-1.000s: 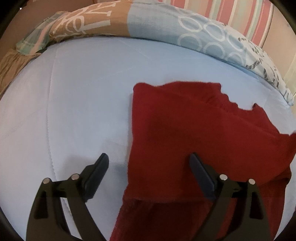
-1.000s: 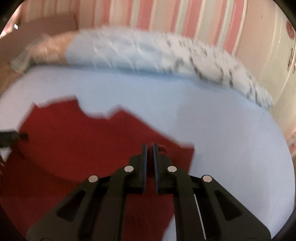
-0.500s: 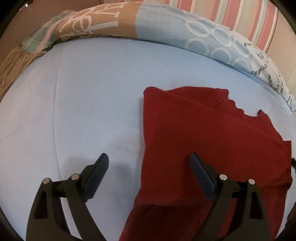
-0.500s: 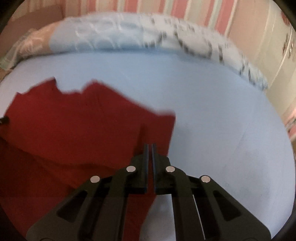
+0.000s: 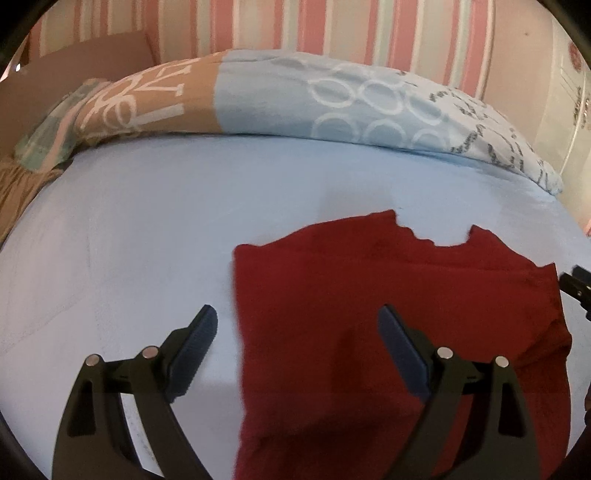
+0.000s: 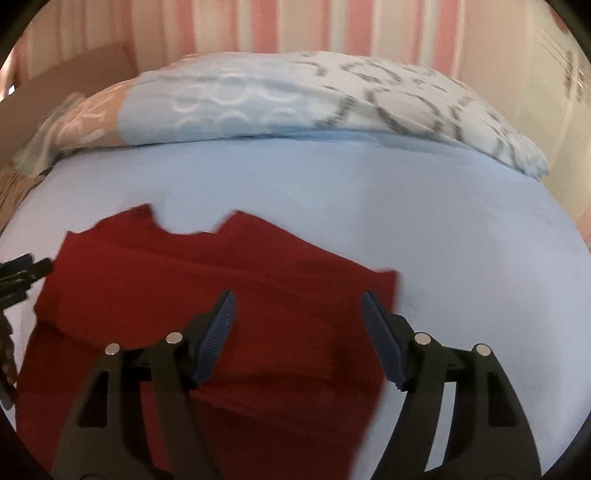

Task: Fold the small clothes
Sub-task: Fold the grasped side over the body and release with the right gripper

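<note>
A dark red garment (image 5: 388, 314) lies partly folded on the light blue bed sheet (image 5: 147, 240); it also shows in the right wrist view (image 6: 207, 295). My left gripper (image 5: 297, 325) is open and empty, above the garment's left edge. My right gripper (image 6: 297, 314) is open and empty, above the garment's right side. The right gripper's tip shows at the right edge of the left wrist view (image 5: 576, 284). The left gripper's tip shows at the left edge of the right wrist view (image 6: 22, 273).
A patterned duvet (image 5: 295, 99) in tan, blue and white lies bunched along the far side of the bed, also in the right wrist view (image 6: 314, 99). A pink striped wall (image 5: 332, 29) stands behind it. A brown cardboard box (image 5: 74, 70) is at the far left.
My right gripper was shut on the garment's right edge; it has opened and let go, and the cloth now lies flat. Both grippers have lifted and tilted up, showing more wall.
</note>
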Demonstrator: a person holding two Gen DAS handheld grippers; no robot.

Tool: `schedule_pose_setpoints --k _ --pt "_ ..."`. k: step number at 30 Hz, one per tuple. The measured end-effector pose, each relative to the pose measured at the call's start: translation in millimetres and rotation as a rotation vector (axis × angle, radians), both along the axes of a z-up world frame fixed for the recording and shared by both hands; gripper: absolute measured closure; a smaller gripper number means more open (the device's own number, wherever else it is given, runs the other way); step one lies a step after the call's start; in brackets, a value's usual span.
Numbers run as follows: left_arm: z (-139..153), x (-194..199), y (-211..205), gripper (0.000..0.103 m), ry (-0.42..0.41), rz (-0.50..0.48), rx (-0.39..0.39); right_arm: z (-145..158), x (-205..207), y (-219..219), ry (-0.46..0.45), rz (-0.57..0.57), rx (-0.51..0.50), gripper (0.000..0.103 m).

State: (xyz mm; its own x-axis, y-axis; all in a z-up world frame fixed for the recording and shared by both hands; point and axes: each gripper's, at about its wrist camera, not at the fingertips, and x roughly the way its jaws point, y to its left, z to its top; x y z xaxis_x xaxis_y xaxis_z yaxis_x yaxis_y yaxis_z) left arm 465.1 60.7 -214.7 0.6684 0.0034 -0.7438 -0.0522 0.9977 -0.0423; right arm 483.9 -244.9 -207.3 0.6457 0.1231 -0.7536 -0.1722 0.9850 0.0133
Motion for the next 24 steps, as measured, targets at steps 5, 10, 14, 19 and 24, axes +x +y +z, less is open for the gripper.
schedule_pose_setpoints --k 5,10,14,19,24 --pt "-13.7 8.5 -12.0 0.014 0.024 -0.026 -0.003 -26.1 12.9 34.1 0.063 0.023 -0.015 0.029" --pt "-45.2 11.4 -6.7 0.001 0.076 -0.022 0.061 -59.7 6.1 28.6 0.120 0.004 -0.038 0.023" --pt "-51.0 10.7 14.2 0.001 0.098 0.014 -0.041 -60.6 -3.7 11.4 0.113 -0.014 -0.031 0.022" --pt "-37.6 -1.5 6.8 0.002 0.089 -0.009 0.042 -53.4 -17.6 -14.9 0.143 -0.093 -0.001 0.017" --pt "-10.9 -48.2 14.5 0.002 0.043 -0.046 0.041 -24.8 -61.4 -41.8 0.118 -0.121 0.057 0.016"
